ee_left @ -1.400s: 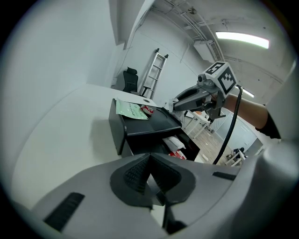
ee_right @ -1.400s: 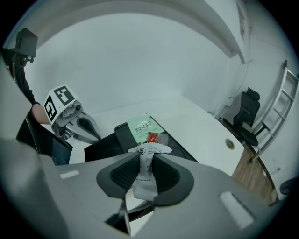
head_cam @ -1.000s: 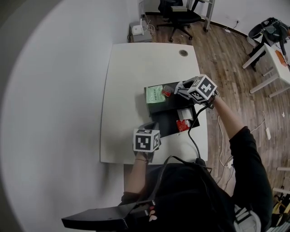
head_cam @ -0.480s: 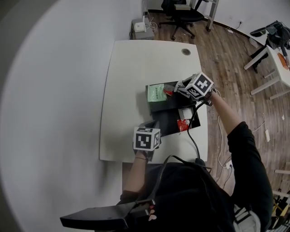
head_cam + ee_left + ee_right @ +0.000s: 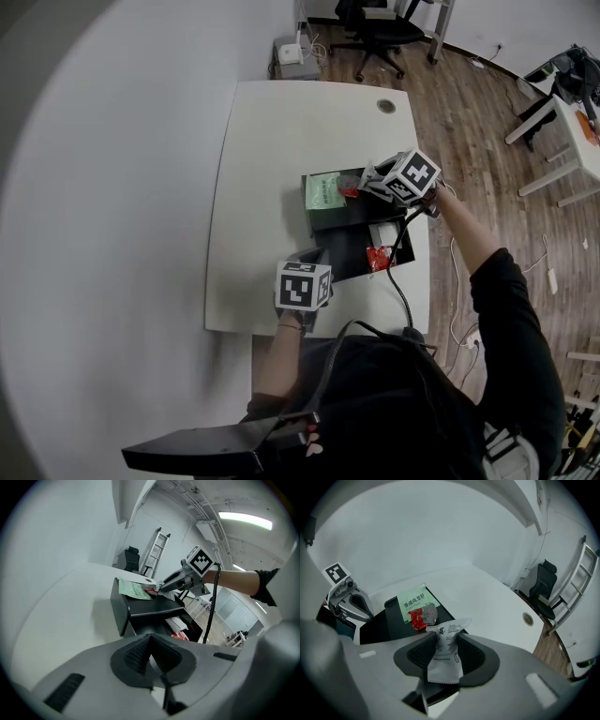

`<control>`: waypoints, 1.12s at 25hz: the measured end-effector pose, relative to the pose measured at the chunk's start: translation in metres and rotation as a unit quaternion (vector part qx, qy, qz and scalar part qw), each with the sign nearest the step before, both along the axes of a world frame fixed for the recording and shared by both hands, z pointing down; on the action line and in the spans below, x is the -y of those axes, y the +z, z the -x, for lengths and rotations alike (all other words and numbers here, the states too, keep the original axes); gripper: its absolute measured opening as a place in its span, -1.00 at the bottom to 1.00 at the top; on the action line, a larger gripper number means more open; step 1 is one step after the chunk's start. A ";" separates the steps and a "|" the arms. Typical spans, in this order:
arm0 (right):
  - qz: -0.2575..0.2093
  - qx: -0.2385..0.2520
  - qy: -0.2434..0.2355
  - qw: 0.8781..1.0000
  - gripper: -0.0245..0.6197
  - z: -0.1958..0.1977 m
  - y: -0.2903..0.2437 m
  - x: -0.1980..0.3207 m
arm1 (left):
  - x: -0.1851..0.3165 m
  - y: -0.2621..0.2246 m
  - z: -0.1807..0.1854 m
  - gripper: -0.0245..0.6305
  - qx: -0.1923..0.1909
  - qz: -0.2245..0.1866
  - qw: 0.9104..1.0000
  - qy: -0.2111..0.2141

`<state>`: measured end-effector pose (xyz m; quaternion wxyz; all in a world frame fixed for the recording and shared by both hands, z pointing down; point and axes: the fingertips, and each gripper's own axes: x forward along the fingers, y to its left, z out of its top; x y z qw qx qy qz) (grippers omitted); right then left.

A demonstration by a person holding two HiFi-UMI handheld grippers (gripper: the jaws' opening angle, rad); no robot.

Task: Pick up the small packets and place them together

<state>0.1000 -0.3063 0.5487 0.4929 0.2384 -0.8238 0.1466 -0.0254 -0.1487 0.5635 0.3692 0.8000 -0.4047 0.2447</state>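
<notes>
A black two-tier box stands on the white table. On its upper tier lie a green packet and a red packet. My right gripper hovers over that tier. Its jaws have just been opening, and a white packet still stands between them, loose beside the red one. The lower tier holds another white packet and another red packet. My left gripper rests near the box's front corner, shut and empty.
A black cable runs from the right gripper over the table's near edge. A round cable hole sits at the table's far corner. An office chair and another white table stand on the wooden floor beyond.
The right gripper has shifted only slightly above the box's upper tier. The left gripper has kept still.
</notes>
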 end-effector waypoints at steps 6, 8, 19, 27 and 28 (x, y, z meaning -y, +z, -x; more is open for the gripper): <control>-0.007 0.005 -0.017 1.000 -0.32 0.001 0.000 -0.001 | -0.001 0.003 -0.002 -0.93 0.002 -0.001 1.000 0.001; -0.015 0.004 -0.017 1.000 -0.32 0.000 -0.004 -0.001 | -0.002 0.001 -0.003 -0.93 0.002 -0.002 1.000 0.001; -0.058 0.031 -0.042 0.997 -0.32 -0.003 -0.053 -0.021 | -0.002 0.000 -0.001 -0.93 0.001 -0.005 1.000 -0.001; -0.034 0.013 -0.124 0.992 -0.32 0.004 -0.049 -0.098 | -0.003 -0.002 -0.005 -0.93 -0.001 -0.008 1.000 0.004; -0.022 0.008 -0.127 0.992 -0.32 0.003 -0.043 -0.107 | -0.003 -0.002 -0.005 -0.93 -0.001 -0.009 1.000 0.004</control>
